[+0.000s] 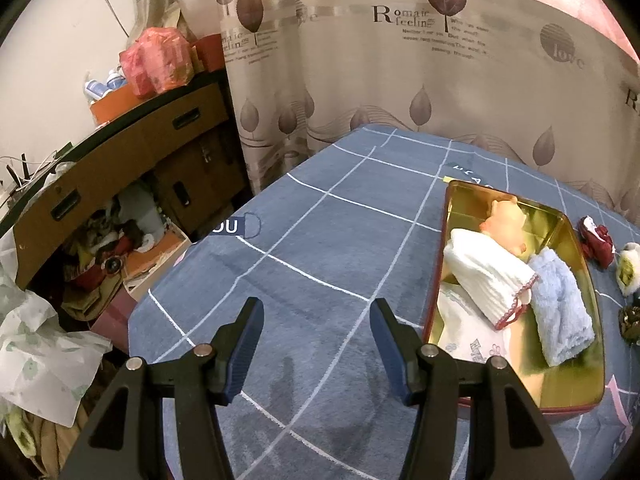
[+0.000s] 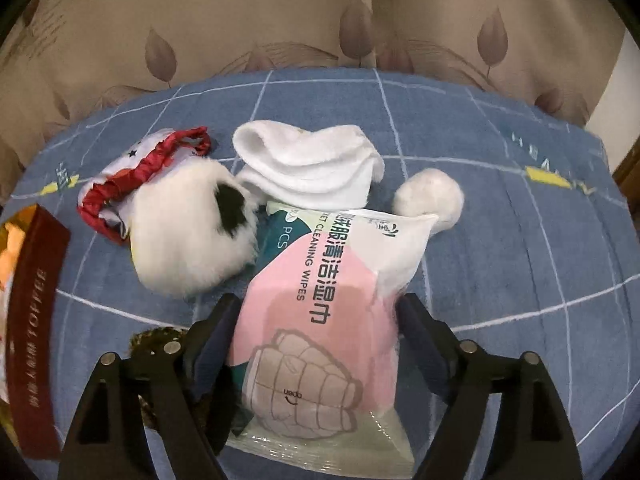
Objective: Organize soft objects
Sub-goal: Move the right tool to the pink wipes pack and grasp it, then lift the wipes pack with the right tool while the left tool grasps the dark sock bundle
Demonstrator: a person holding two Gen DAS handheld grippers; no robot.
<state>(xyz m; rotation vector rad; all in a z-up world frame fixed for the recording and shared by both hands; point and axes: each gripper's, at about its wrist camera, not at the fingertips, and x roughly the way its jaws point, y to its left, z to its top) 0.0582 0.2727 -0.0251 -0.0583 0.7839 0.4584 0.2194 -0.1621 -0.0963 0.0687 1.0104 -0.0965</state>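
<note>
1. Soft objects split across views: left wrist view shows the gold tin (image 1: 576, 240) with items inside; right wrist view shows the loose pile on the blue grid blanket (image 2: 520, 240), beside the tin.
2. Left gripper (image 1: 316, 332) only in left view, jaws wide apart, nothing between them, over bare blanket (image 1: 320, 220) left of the tin.
3. Tin contents, left view only: white knit cloth (image 1: 486, 276) with red trim lying across the middle, printed white cloth (image 1: 472, 340) under it at the near end, peach soft toy (image 1: 506, 226) at the far end, light blue towel (image 1: 560, 308) along the right wall.
4. Right of the tin, left view: red-white scrunchie (image 1: 596, 240), a white-yellow fuzzy item (image 1: 629, 268), a dark item at the edge, too cut off to tell.
5. Right view shows only the tin's red outer wall (image 2: 34, 320), at far left.
6. Right of that wall: scrunchie (image 2: 140, 184), then white fluffy toy with black patch (image 2: 192, 240), folded white towel (image 2: 312, 168) behind, white pompom (image 2: 430, 198) furthest right.
7. Right gripper (image 2: 320, 320) jaws astride the pink wet wipes pack (image 2: 320, 320), fingers (image 2: 216, 336) at both sides; contact looks likely, firm clamp cannot tell.
8. A teal pack (image 2: 276, 236) lies under the pink one.
</note>
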